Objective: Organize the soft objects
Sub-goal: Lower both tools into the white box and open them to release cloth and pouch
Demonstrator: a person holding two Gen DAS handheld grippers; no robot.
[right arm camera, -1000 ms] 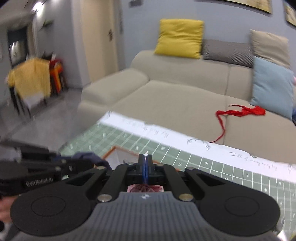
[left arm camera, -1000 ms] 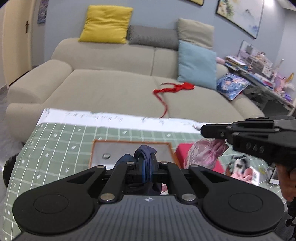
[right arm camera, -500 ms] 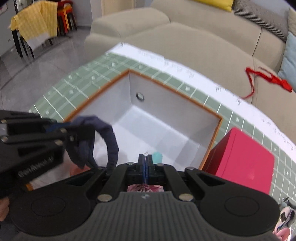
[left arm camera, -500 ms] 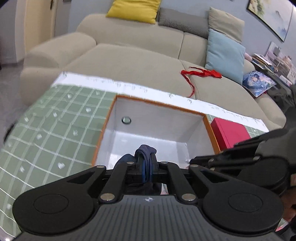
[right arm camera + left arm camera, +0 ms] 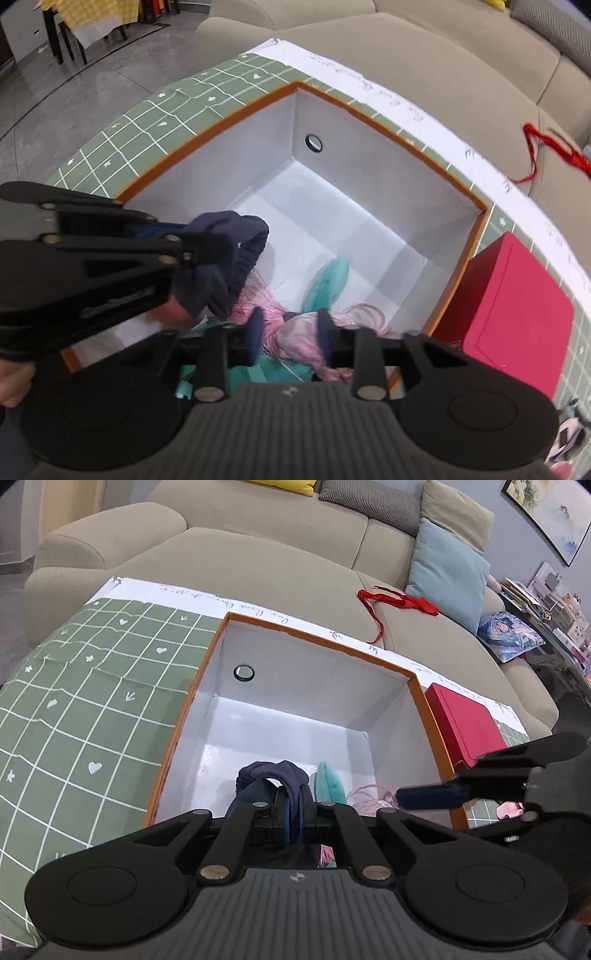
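Note:
A white box with an orange rim [image 5: 417, 686] [image 5: 461, 280] sits on the green checked cloth. My left gripper [image 5: 293, 812] is shut on a dark navy cloth [image 5: 273, 775] and holds it over the box's near part; it also shows in the right wrist view [image 5: 221, 273]. My right gripper [image 5: 290, 338] is open above a pink filmy item [image 5: 295, 332] that lies in the box beside a teal plush [image 5: 328, 280]. The teal plush [image 5: 328, 782] and pink item [image 5: 369, 795] also show in the left wrist view.
A red box [image 5: 465, 723] [image 5: 509, 321] stands right of the white box. A beige sofa [image 5: 258, 557] lies behind the table, with a red ribbon [image 5: 399, 602] and a light blue cushion [image 5: 447, 572] on it. Cluttered shelves [image 5: 554, 602] stand at far right.
Both grippers have tilted down and moved over the box. My right gripper has opened and let go of the pink item, which now lies in the box. The left still holds the navy cloth.

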